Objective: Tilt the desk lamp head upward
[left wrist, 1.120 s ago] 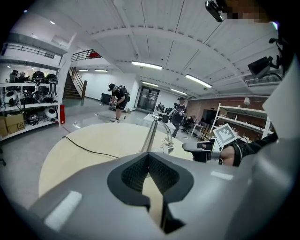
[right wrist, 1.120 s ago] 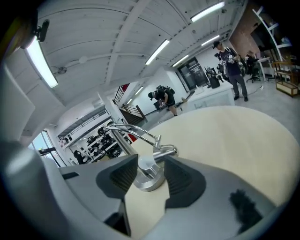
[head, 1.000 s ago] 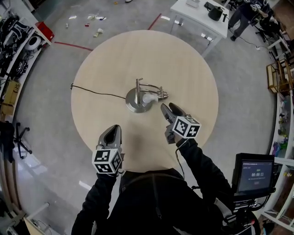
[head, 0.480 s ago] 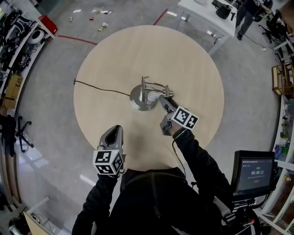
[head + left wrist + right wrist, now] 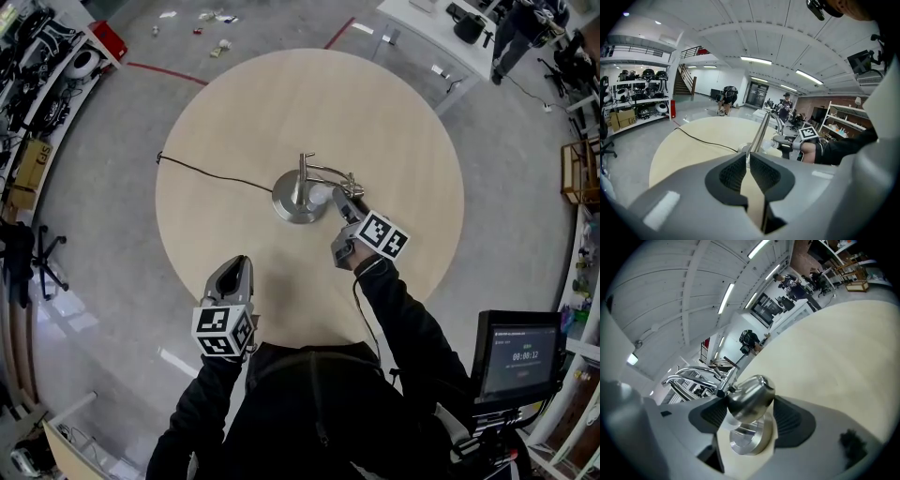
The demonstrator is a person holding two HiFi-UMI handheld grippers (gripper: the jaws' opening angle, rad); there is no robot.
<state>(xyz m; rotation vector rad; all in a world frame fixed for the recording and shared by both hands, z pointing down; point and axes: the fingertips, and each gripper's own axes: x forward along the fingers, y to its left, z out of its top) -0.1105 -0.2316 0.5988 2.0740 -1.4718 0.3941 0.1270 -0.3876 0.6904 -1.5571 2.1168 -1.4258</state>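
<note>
A brushed-metal desk lamp stands mid-table on a round base (image 5: 296, 204), with an upright post and a curved arm. Its dome-shaped head (image 5: 322, 195) hangs low beside the base. My right gripper (image 5: 341, 201) reaches in from the right. In the right gripper view its jaws stand wide apart on either side of the lamp head (image 5: 751, 398), pads close to it and not squeezing, the base (image 5: 746, 440) below. My left gripper (image 5: 232, 273) rests near the table's front edge, well short of the lamp, its pads (image 5: 732, 172) together on nothing.
The lamp's black cord (image 5: 211, 174) runs left across the round wooden table (image 5: 394, 122) and off its edge. A monitor (image 5: 523, 354) stands at my right. A white table (image 5: 427, 42) and a person are beyond the far edge; shelves line the left.
My right gripper has moved forward and left from the table's front up to the lamp head, which now sits between its jaws. The left gripper has stayed put.
</note>
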